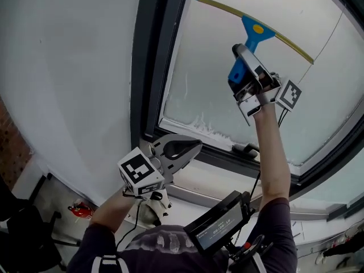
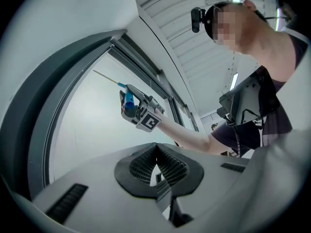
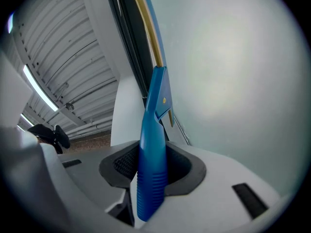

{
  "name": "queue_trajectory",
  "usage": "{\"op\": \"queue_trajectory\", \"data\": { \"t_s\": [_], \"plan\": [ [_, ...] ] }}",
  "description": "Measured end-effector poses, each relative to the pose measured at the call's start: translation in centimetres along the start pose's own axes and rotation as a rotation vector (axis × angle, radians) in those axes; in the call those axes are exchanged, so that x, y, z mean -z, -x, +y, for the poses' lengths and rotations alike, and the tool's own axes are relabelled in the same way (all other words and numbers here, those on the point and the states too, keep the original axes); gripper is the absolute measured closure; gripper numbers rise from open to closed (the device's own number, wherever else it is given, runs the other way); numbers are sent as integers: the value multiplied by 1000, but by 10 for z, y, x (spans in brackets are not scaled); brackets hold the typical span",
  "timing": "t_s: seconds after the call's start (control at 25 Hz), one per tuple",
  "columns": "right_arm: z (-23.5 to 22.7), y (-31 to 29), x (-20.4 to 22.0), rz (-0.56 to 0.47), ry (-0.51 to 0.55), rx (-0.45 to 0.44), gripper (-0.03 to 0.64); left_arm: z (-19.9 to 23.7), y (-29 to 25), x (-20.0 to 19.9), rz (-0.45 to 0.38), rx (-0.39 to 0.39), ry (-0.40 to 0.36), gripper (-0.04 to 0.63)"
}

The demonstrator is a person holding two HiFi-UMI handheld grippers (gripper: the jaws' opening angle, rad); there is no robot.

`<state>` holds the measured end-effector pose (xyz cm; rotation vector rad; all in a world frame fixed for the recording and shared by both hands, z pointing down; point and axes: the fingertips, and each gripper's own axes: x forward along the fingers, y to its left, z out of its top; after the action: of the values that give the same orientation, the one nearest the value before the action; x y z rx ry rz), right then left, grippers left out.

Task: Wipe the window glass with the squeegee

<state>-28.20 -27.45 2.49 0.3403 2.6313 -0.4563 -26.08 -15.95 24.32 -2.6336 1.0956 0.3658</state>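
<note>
Right gripper (image 1: 243, 67) raised, jaws clamped on blue handle of squeegee (image 1: 259, 30). Yellow blade slanted against window glass (image 1: 216, 90), upper part of pane. Left gripper (image 1: 183, 149) low, near window frame (image 1: 149, 67), jaws pressed together, nothing between them.

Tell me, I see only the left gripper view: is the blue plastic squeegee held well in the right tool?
Observer: Yes. In the right gripper view, the right tool is shut on the ribbed handle of the blue plastic squeegee.
Operator: What colour is its blade?
Observer: The blade is yellow; in the head view it slants across the upper window glass.
Operator: Is the lower glass clean?
Observer: No, whitish smears show along its bottom edge.
</note>
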Motion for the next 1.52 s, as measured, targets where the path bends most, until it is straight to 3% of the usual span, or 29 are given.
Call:
{"op": "queue_trajectory", "data": {
  "t_s": [0.24, 0.52, 0.84, 1.52],
  "plan": [
    [-7, -20, -20, 8, -14, -28, 488, 1, 1, -14, -28, 18, 9, 588],
    [-9, -21, -42, 4, 4, -66, 488, 5, -4, 4, 0, 16, 33, 588],
    [3, -41, -53, 102, -23, -107, 489, 1, -6, 3, 9, -4, 20, 588],
    [-4, -36, -60, 157, -117, -32, 489, -12, -18, 18, 29, 20, 27, 588]
  ]
}}
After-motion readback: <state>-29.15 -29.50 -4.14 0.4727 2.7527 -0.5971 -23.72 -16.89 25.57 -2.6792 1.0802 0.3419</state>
